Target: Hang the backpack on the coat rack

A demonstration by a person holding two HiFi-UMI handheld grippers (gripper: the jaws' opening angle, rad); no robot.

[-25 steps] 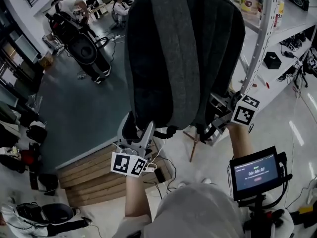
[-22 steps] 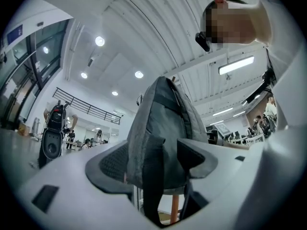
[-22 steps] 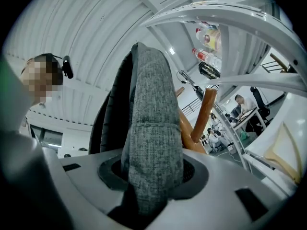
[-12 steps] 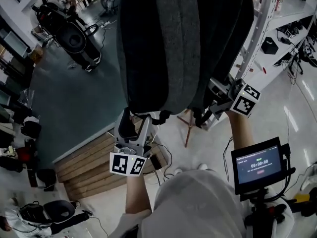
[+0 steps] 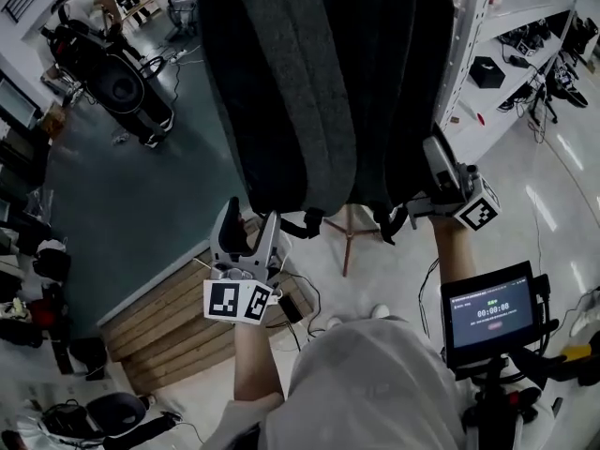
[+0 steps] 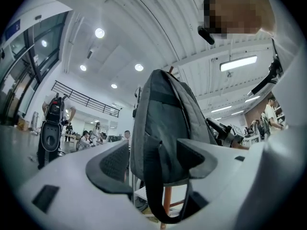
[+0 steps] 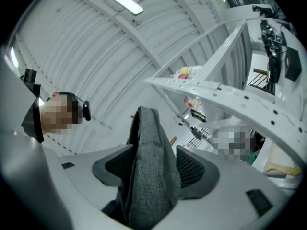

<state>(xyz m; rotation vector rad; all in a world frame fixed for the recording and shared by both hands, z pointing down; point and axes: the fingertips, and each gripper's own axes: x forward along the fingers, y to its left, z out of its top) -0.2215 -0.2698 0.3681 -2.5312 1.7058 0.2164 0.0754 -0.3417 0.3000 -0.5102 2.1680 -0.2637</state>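
Left gripper (image 5: 248, 225) sits under the lower left corner of the backpack (image 5: 323, 82), jaws apart. Right gripper (image 5: 439, 167) is at the lower right edge, jaws opening.

Head view: the backpack hangs in front of the person, its top out of frame. The wooden legs of the coat rack (image 5: 347, 242) show below it.

Left gripper view: the 2 pads stand clear of the bag's base. Only a strap loop (image 6: 152, 186) dangles between them, unpressed.

Right gripper view: grey fabric lies between the 2 pads, not squeezed.

Assessment: the bag appears hung. To finish well, draw both grippers back slowly, clear of loop and fabric, and watch that the bag neither swings nor slips off.
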